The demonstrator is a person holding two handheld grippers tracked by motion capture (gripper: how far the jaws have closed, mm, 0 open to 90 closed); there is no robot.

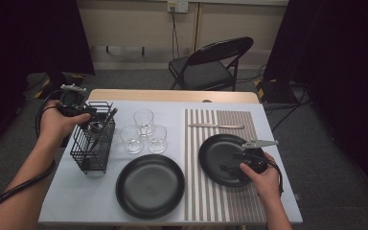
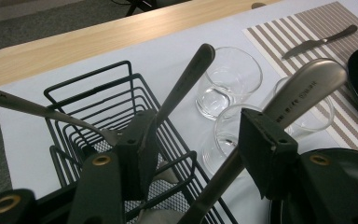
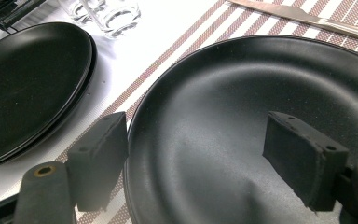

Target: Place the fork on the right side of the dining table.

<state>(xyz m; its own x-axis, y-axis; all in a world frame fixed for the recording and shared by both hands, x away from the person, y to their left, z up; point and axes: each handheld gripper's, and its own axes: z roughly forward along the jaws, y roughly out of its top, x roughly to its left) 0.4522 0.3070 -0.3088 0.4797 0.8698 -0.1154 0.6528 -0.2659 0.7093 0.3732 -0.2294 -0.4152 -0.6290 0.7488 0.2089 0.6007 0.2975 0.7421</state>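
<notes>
My left gripper (image 1: 95, 125) hovers at the top of a black wire cutlery basket (image 1: 92, 152), pointing into it. In the left gripper view its jaws (image 2: 200, 140) stand open around steel handles in the basket (image 2: 98, 88): a thin handle (image 2: 186, 77) leans by the left pad and a broad handle (image 2: 307, 86) runs past the right pad. Neither is pinched. My right gripper (image 1: 230, 164) rests low over a black plate (image 1: 214, 149) on the striped placemat (image 1: 220, 201). It is open (image 3: 205, 154), one pad outside the plate's rim (image 3: 242, 102) and one above the plate.
A second black plate (image 1: 149, 186) sits at the front centre, three clear glasses (image 1: 143, 132) behind it beside the basket. A table knife (image 1: 215, 126) lies at the placemat's far end. Beyond the table stands a folding chair (image 1: 211, 62). A third handle (image 2: 18, 105) sticks out left.
</notes>
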